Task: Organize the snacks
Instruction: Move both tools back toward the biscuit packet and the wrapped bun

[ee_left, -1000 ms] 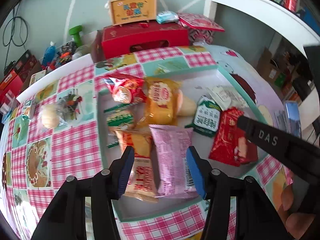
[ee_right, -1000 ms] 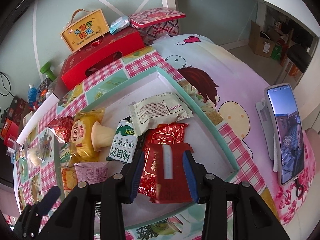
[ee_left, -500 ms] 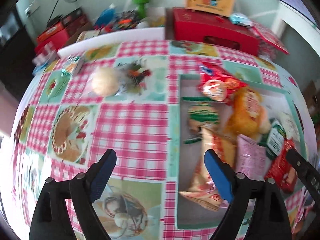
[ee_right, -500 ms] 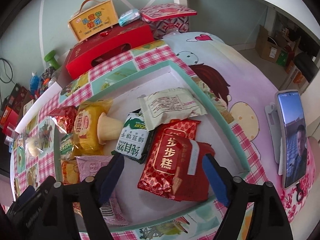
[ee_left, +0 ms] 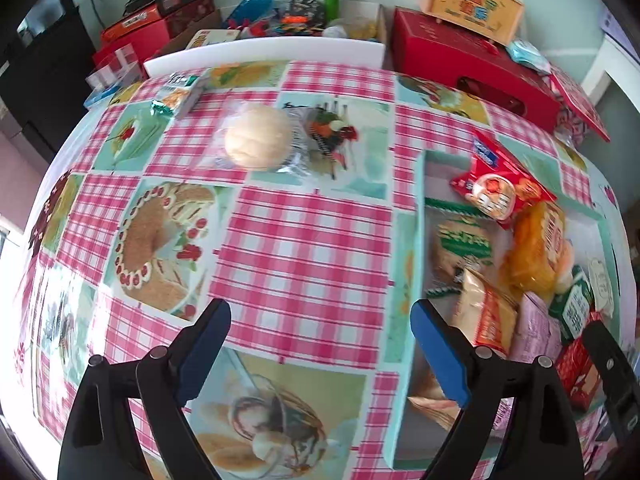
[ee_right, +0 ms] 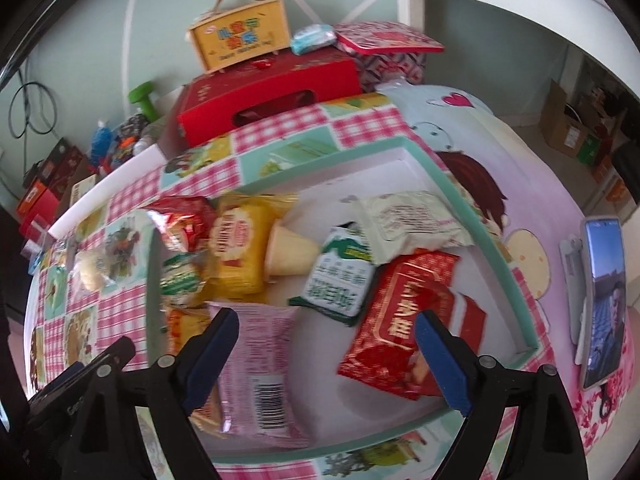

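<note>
A shallow white tray with a mint rim (ee_right: 480, 232) holds several snack packets: a red one (ee_right: 400, 320), a pink one (ee_right: 260, 360), a green-and-white carton (ee_right: 340, 276) and a yellow one (ee_right: 236, 256). My right gripper (ee_right: 326, 324) hovers over them, its jaws opening, and grips nothing. My left gripper (ee_left: 320, 316) hangs above the bare checked cloth to the left of the tray rim (ee_left: 404, 260), its jaws also opening and empty. A wrapped round bun (ee_left: 258, 142) lies on the cloth farther off, outside the tray.
A red gift box (ee_left: 472, 68) with a yellow carry box (ee_left: 472, 0) on top stands behind the table. A small packet (ee_left: 172, 100) lies near the far-left table edge. A phone on a stand (ee_right: 604, 300) stands to the right of the tray.
Both grippers have opened wide. The right one let go of the red packet, which now lies in the tray. The left one left the pink packet and swung left, out over the cloth.
</note>
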Demonstrator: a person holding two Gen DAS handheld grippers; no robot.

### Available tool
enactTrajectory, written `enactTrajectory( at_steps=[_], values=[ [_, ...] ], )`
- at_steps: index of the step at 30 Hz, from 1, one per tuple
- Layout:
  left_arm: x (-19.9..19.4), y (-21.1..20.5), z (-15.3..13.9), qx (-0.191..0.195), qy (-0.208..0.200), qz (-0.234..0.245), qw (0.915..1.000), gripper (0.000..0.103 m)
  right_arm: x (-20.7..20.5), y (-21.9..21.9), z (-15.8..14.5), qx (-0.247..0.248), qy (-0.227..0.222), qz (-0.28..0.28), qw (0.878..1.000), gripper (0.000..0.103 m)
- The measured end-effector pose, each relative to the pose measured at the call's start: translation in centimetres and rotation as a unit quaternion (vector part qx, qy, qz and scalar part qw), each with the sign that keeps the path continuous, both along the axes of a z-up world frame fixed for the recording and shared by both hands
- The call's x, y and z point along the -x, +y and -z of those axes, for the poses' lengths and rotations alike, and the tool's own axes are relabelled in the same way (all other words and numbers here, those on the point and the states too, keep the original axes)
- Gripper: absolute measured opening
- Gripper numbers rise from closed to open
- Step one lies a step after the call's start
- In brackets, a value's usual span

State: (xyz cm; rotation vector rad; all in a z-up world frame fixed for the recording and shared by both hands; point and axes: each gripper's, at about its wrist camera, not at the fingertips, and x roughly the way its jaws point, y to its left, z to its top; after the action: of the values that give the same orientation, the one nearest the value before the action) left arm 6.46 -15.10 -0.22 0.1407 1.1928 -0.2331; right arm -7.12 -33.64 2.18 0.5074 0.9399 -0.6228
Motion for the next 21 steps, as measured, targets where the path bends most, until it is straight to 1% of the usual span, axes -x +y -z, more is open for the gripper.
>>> enactTrajectory(
  at_steps=[4, 5, 6, 7, 8, 9, 12, 14, 19, 21],
  values=[
    [-0.8, 1.1, 0.2, 0.002, 0.005, -0.018, 0.9998, 0.092, -0.7, 0.8, -0.1, 0.003, -0.001, -0.013, 1.000, 0.092],
    [-0.9, 1.4, 0.2, 0.002, 0.004, -0.023, 0.9997, 0.093, -0.8, 1.0, 0.0, 0.003, -0.002, -0.017, 1.000, 0.093],
    [-1.1, 1.7, 0.2, 0.000, 0.002, -0.027, 0.9996, 0.094, -0.9, 1.1, 0.0, 0.003, -0.002, -0.018, 1.000, 0.096],
    [-1.2, 2.0, 0.2, -0.002, -0.001, -0.032, 0.9995, 0.098, -0.9, 1.1, 0.1, 0.004, -0.001, -0.018, 1.000, 0.103],
    [-1.4, 2.2, 0.3, -0.003, -0.001, -0.036, 0.9994, 0.102, -0.9, 1.2, 0.1, 0.005, -0.001, -0.017, 1.000, 0.103],
    [-1.6, 2.5, 0.3, -0.002, -0.002, -0.040, 0.9992, 0.102, -0.9, 1.2, 0.1, 0.006, 0.001, -0.016, 1.000, 0.103],
    [-2.0, 3.2, 0.3, 0.009, 0.003, -0.049, 0.9988, 0.102, -0.9, 1.2, 0.2, 0.003, -0.001, -0.016, 1.000, 0.103],
    [-2.1, 3.5, 0.2, 0.007, 0.003, -0.050, 0.9987, 0.102, -0.9, 1.2, 0.3, 0.003, 0.001, -0.016, 1.000, 0.103],
    [-2.4, 3.6, -0.1, 0.014, 0.004, -0.039, 0.9991, 0.102, -1.1, 1.5, 0.0, 0.009, -0.002, -0.020, 1.000, 0.103],
    [-2.8, 4.1, -0.5, 0.013, -0.001, -0.035, 0.9993, 0.102, -1.2, 1.8, -0.3, 0.014, -0.006, -0.026, 1.000, 0.103]
  ],
)
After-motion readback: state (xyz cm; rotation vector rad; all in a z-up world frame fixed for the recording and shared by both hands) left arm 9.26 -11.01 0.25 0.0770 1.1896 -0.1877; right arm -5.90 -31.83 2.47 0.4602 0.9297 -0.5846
